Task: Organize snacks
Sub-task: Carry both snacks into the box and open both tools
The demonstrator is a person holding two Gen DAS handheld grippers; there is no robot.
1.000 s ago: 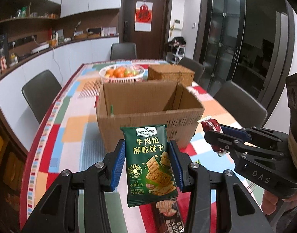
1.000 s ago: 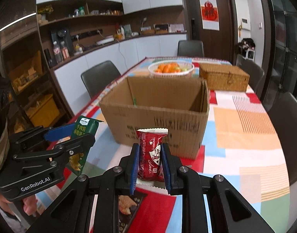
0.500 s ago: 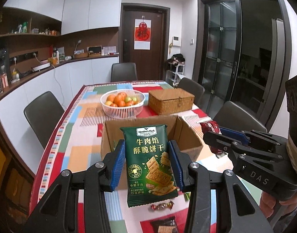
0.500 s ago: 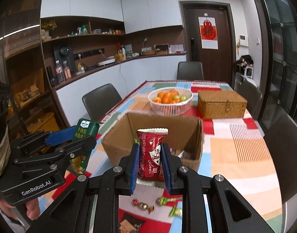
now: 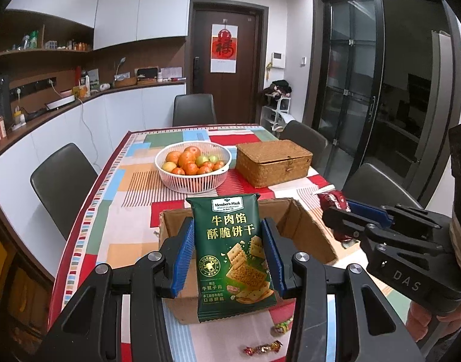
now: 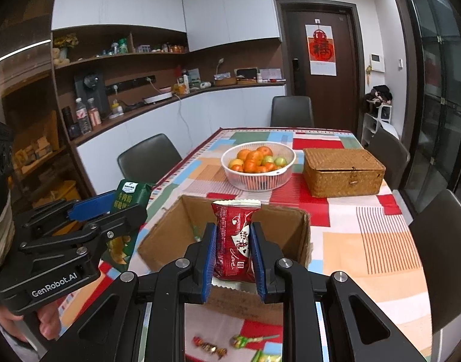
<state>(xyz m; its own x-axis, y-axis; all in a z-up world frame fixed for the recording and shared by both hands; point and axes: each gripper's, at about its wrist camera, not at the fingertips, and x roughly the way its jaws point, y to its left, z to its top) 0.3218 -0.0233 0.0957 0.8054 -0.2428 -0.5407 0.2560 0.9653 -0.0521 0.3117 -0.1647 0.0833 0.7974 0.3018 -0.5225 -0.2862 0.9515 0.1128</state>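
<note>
Both grippers got lifted well above the cardboard box (image 5: 308, 235), so its inside is seen now. Loose candies (image 6: 209, 345) got uncovered below

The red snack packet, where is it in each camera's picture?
Left wrist view: the red snack packet is at the right, poking out of the right hand-held gripper.
Right wrist view: the packet is low in the middle, clamped upright.
Shared landmark: the cardboard box behind it.
</note>
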